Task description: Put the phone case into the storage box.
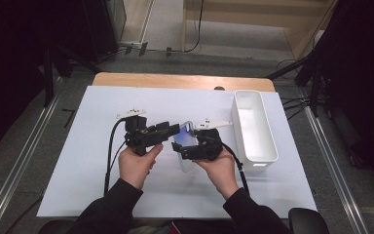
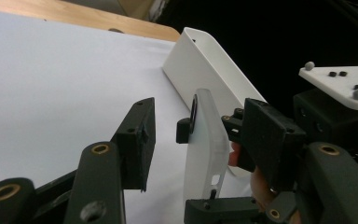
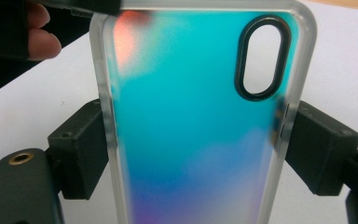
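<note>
Even overhead light on the white sheet (image 1: 126, 170) — dark surroundings, close views slightly soft.

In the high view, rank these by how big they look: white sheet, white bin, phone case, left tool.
1. White sheet, largest by far.
2. White bin.
3. Left tool and phone case: too close to rank, since both are held up nearer the camera and the right tool hides part of the case.
</note>
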Available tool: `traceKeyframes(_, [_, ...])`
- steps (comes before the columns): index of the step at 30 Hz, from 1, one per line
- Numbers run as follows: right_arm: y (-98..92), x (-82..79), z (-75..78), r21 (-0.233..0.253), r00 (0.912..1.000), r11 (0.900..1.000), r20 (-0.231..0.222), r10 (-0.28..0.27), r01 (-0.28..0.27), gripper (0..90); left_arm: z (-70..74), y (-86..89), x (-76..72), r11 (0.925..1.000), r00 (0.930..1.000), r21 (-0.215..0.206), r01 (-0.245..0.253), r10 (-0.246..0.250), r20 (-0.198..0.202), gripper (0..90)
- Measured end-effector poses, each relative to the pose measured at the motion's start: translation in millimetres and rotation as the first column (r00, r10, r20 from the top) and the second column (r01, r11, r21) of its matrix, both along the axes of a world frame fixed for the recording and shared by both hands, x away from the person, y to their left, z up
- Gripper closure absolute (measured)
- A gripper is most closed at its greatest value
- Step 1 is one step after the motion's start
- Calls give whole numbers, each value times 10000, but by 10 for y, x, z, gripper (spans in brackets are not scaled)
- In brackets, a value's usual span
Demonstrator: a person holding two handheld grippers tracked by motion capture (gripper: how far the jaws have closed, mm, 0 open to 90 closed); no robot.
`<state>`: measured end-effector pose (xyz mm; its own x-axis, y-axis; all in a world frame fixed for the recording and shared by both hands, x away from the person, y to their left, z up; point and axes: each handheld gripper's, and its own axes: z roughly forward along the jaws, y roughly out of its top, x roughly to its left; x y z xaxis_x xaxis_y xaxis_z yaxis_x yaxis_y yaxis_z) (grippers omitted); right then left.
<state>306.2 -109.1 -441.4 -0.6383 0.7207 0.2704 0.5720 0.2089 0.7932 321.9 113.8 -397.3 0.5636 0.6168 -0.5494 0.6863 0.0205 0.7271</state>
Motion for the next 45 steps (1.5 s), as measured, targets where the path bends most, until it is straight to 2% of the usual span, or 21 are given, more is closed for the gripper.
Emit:
traceKeyframes(5, [-19, 33, -1, -329, 9999, 9994, -104, 100, -103, 148, 22, 69, 90, 9997, 9991, 15, 244, -243, -361, 407])
traceKeyframes(9, [-48, 46, -4, -317, 9998, 9995, -186, 4, -10, 148, 42, 157, 155, 9999, 9987, -2, 171, -170, -473, 404])
traceKeyframes(11, [-63, 51, -3, -358, 9992, 9994, -399, 20, -34, 148, 37, 197, 193, 9999, 9980, -45, 136, -138, -612, 392])
traceKeyframes(14, [-82, 54, 0, -476, 9991, 9988, -423, 48, -68, 148, 5, 240, 249, 9999, 9960, -50, 146, -150, -885, 386])
traceKeyframes(18, [-104, 55, 14, -595, 9981, 9980, -580, 198, -233, 149, -33, 277, 297, 9994, 9918, 111, 335, -318, -1236, 365])
traceKeyframes(22, [-138, 61, 19, -727, 9973, 9965, -650, 355, -402, 149, -82, 316, 325, 9985, 9909, 311, 444, -401, -1286, 363])
traceKeyframes(23, [-148, 60, 25, -635, 9963, 9968, -742, 427, -475, 149, -105, 321, 337, 9976, 9888, 369, 587, -530, -1392, 346])
traceKeyframes(26, [-182, 67, 50, -576, 9956, 9967, -778, 530, -575, 149, -172, 324, 370, 9928, 9771, 630, 1014, -875, -1940, 330])
traceKeyframes(29, [-213, 70, 82, -536, 9953, 9962, -725, 649, -689, 149, -214, 336, 363, 9911, 9763, 683, 1146, -996, -1921, 328])
traceKeyframes(32, [-238, 71, 113, -512, 9942, 9958, -798, 716, -758, 149, -238, 360, 351, 9872, 9752, 927, 1301, -1105, -1920, 328])
traceKeyframes(35, [-259, 75, 142, -501, 9926, 9943, -822, 894, -937, 149, -265, 404, 334, 9848, 9733, 890, 1489, -1301, -1894, 328])
traceKeyframes(38, [-264, 74, 177, -578, 9901, 9921, -926, 1056, -1112, 149, -287, 441, 311, 9782, 9671, 1045, 1796, -1561, -2009, 328])
traceKeyframes(41, [-274, 77, 207, -570, 9868, 9896, -1025, 1255, -1318, 149, -298, 468, 280, 9715, 9650, 1263, 2006, -1738, -1961, 328])
traceKeyframes(43, [-284, 79, 222, -575, 9861, 9885, -987, 1340, -1400, 149, -306, 495, 264, 9726, 9663, 1269, 1950, -1683, -1947, 328])
traceKeyframes(45, [-296, 80, 238, -611, 9850, 9869, -970, 1429, -1492, 149, -317, 528, 262, 9726, 9631, 1174, 2007, -1739, -2056, 328])
